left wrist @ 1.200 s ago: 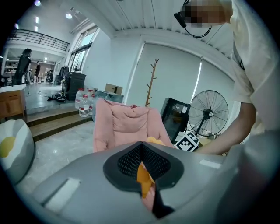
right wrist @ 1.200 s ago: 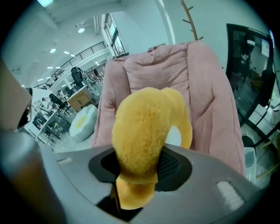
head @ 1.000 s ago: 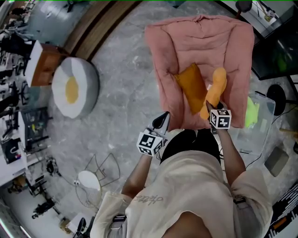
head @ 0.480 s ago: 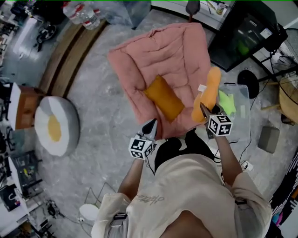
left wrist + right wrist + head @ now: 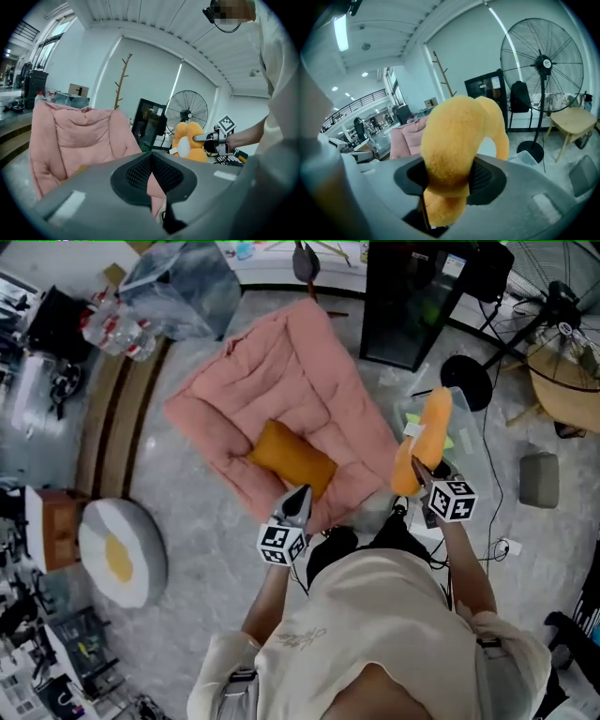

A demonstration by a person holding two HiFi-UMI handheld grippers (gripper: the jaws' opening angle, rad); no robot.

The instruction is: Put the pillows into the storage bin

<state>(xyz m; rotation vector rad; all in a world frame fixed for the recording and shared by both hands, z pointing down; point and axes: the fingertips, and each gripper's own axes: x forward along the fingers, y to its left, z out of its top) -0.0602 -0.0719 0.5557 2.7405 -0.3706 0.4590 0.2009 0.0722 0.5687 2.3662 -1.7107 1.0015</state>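
Egg cushion (image 5: 117, 554): on the floor, well left of the left tongs.
Left tongs (image 5: 300, 493): clenched, empty, tip over the mat's (image 5: 281, 381) near edge.
Flat pillow (image 5: 291, 460): on the mat, just beyond the left tongs.
Right tongs (image 5: 414, 465): grasping the plush pillow (image 5: 424, 432), which rises above them.
Bin (image 5: 527, 156): clear, just beyond the right tongs.

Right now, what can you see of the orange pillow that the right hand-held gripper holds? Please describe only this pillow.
It is a soft orange pillow of fuzzy plush with rounded lobes, a white oval patch on one face and a small white tag. The right hand-held gripper pinches its lower end; the rest stands up and curls over at the top. It is in the air near a clear bin, beside the pink cushion; only the jaws seem to touch it.
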